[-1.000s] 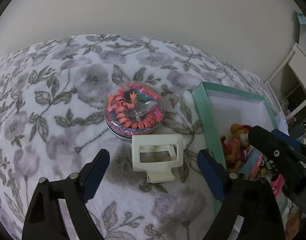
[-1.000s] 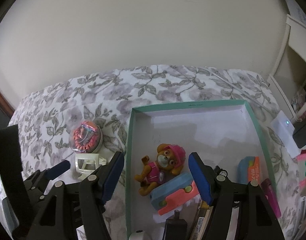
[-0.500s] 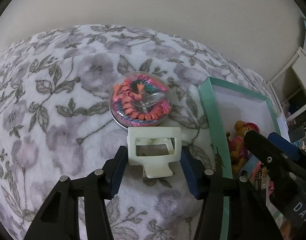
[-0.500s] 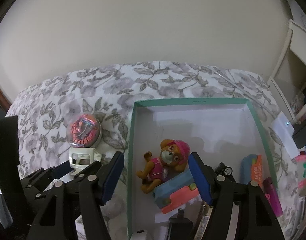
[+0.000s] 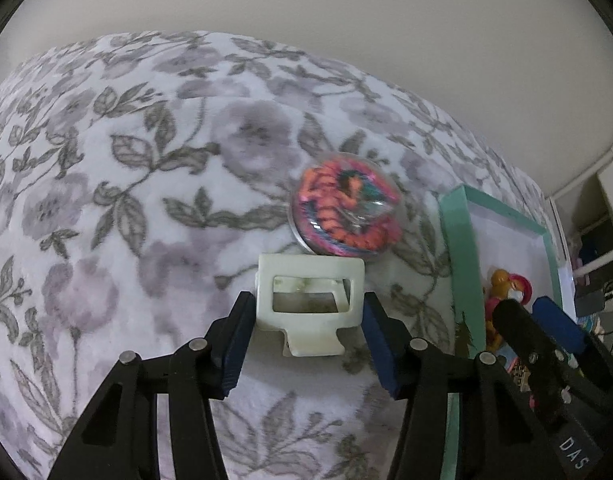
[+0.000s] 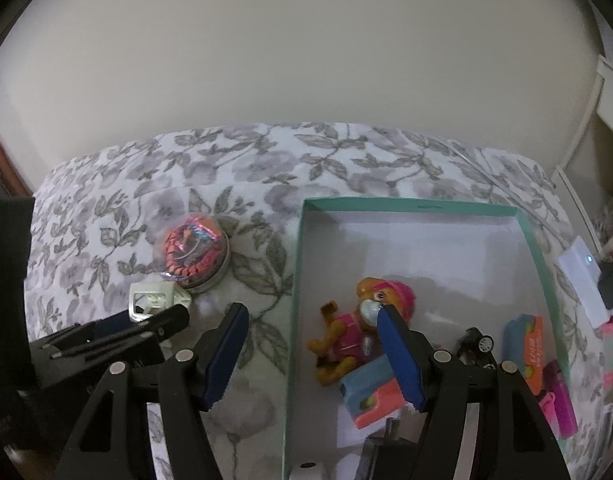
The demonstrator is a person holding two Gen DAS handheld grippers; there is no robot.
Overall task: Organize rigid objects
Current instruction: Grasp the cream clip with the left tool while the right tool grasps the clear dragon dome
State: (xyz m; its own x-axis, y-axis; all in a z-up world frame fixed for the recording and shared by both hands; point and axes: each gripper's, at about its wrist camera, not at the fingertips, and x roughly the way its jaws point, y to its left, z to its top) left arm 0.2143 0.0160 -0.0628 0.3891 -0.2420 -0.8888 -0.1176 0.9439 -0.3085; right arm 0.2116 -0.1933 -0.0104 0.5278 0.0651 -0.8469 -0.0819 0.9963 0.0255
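A cream-white hair claw clip (image 5: pixel 310 280) lies on the floral blanket, and the blue pads of my left gripper (image 5: pixel 308 308) press on its two sides. Just beyond the clip sits a clear dome (image 5: pixel 346 216) with an orange coiled toy inside. In the right wrist view the clip (image 6: pixel 154 298) and the dome (image 6: pixel 192 254) are at the left. My right gripper (image 6: pixel 312 316) hangs open over the left wall of the teal box (image 6: pixel 410 204), with nothing between its fingers. A puppy figure in pink (image 6: pixel 346 332) lies in the box.
The box also holds a blue and orange toy (image 6: pixel 370 396), a small black car (image 6: pixel 476 344) and an orange pack (image 6: pixel 526 340). A white device (image 6: pixel 582 276) lies right of the box. White furniture (image 5: pixel 610 200) stands beside the bed, and a plain wall is behind it.
The left gripper's jaws have come in from wide apart and now sit against the clip's sides, and the gripper has moved closer to it. The right gripper has hardly moved.
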